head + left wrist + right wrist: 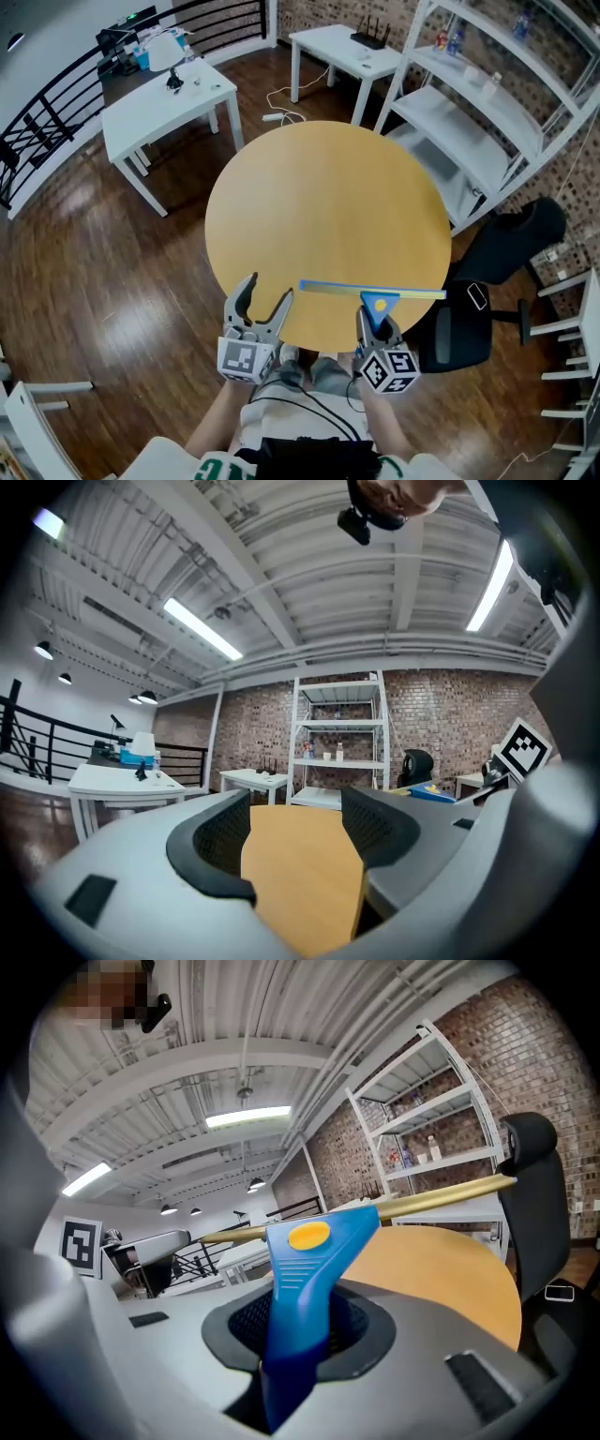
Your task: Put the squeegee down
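— Lower left, the left gripper (267, 290) gapes wide, nothing in it.

— The right gripper (377, 324) clamps the squeegee (373, 293) by its handle, blade over the worktop's (328, 206) near rim. Released there, I reckon it tips off.

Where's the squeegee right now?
In the head view the squeegee is at lower right, its blue handle clamped in the right tongs, its blade across the round table's near edge.

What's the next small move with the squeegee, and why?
Probably ease the right gripper down until the squeegee rests on the round table. Its jaws are shut on the blue handle, and the blade lies over the table's bare near edge.
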`<state>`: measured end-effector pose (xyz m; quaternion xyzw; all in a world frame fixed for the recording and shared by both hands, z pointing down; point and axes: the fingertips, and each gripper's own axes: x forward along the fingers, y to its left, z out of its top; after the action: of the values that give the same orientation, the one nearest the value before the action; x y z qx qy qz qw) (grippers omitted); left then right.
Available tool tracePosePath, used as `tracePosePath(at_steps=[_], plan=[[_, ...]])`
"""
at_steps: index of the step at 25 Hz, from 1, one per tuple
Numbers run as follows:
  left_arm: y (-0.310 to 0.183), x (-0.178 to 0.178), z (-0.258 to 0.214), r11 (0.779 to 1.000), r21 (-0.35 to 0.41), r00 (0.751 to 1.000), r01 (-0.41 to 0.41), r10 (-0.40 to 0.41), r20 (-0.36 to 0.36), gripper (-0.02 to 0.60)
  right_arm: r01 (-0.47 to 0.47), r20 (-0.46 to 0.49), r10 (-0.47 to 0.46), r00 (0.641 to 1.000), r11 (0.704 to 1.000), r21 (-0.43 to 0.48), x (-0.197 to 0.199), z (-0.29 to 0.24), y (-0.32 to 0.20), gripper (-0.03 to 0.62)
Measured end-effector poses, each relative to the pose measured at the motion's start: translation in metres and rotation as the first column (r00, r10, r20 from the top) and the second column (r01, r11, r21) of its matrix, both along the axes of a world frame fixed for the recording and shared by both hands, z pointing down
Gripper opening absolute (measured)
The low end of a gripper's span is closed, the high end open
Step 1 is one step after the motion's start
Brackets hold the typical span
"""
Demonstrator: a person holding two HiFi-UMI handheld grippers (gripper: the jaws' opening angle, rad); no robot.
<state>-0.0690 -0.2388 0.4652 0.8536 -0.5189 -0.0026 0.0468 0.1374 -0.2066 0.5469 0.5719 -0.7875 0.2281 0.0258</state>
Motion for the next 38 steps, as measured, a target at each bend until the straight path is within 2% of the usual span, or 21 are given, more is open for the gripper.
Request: tracePosePath(at_steps=[4, 8, 10, 13, 17, 19, 22, 25, 29, 31, 33, 35, 38], plan=[[-0.03, 0.02, 0.004, 1.0, 0.01, 1.0, 0.009, -0.009, 0.027, 0.293, 0.001, 0.028, 0.0, 1.0, 0.999, -0.045, 0.018, 0.021, -0.039, 0.091], [-0.048, 0.028, 0.016, 0.999, -0.029, 0.999, 0.032, -0.031, 0.033, 0.293, -0.011, 0.06, 0.019, 0.998, 0.992, -0.128, 0.029, 0.061, -0.092, 0.091], [-0.058, 0.028, 0.029, 0.997, -0.058, 0.998, 0.05, -0.048, 0.044, 0.293, 0.01, 0.029, -0.005, 1.0, 0.987, -0.158, 0.033, 0.085, -0.128, 0.091], [-0.072, 0.033, 0.037, 0.99, -0.103, 0.995, 0.101, -0.099, 0.021, 0.293, 0.032, -0.025, -0.038, 0.999, 0.978, -0.206, 0.048, 0.12, -0.192, 0.091], [-0.085, 0.033, 0.054, 0.982, -0.151, 0.992, 0.115, -0.104, 0.077, 0.293, 0.021, -0.064, -0.041, 0.997, 0.96, -0.278, 0.061, 0.163, -0.287, 0.092], [-0.094, 0.034, 0.058, 0.975, -0.177, 0.989, 0.137, -0.124, 0.082, 0.293, 0.013, -0.097, -0.046, 0.994, 0.948, -0.319, 0.067, 0.186, -0.331, 0.092], [-0.104, 0.034, 0.068, 0.964, -0.21, 0.985, 0.16, -0.143, 0.097, 0.293, -0.014, -0.123, -0.038, 0.992, 0.916, -0.401, 0.077, 0.223, -0.378, 0.094], [-0.107, 0.03, 0.087, 0.959, -0.23, 0.983, 0.168, -0.143, 0.118, 0.293, -0.046, -0.15, -0.036, 0.988, 0.858, -0.511, 0.084, 0.261, -0.399, 0.095], [-0.105, 0.025, 0.104, 0.952, -0.251, 0.98, 0.176, -0.146, 0.136, 0.293, -0.063, -0.172, -0.052, 0.984, 0.796, -0.602, 0.088, 0.287, -0.403, 0.098], [-0.105, 0.023, 0.109, 0.948, -0.256, 0.977, 0.187, -0.152, 0.151, 0.293, -0.077, -0.182, -0.058, 0.982, 0.753, -0.653, 0.093, 0.299, -0.397, 0.106], [-0.111, 0.029, 0.1, 0.945, -0.268, 0.98, 0.188, -0.163, 0.116, 0.293, -0.078, -0.17, -0.055, 0.984, 0.722, -0.687, 0.095, 0.304, -0.394, 0.118], [-0.115, 0.035, 0.094, 0.945, -0.271, 0.982, 0.185, -0.168, 0.086, 0.293, -0.062, -0.15, -0.064, 0.987, 0.706, -0.705, 0.093, 0.303, -0.393, 0.127], [-0.117, 0.041, 0.091, 0.949, -0.267, 0.985, 0.169, -0.153, 0.08, 0.293, -0.006, -0.082, -0.074, 0.994, 0.705, -0.709, 0.083, 0.295, -0.395, 0.177]])
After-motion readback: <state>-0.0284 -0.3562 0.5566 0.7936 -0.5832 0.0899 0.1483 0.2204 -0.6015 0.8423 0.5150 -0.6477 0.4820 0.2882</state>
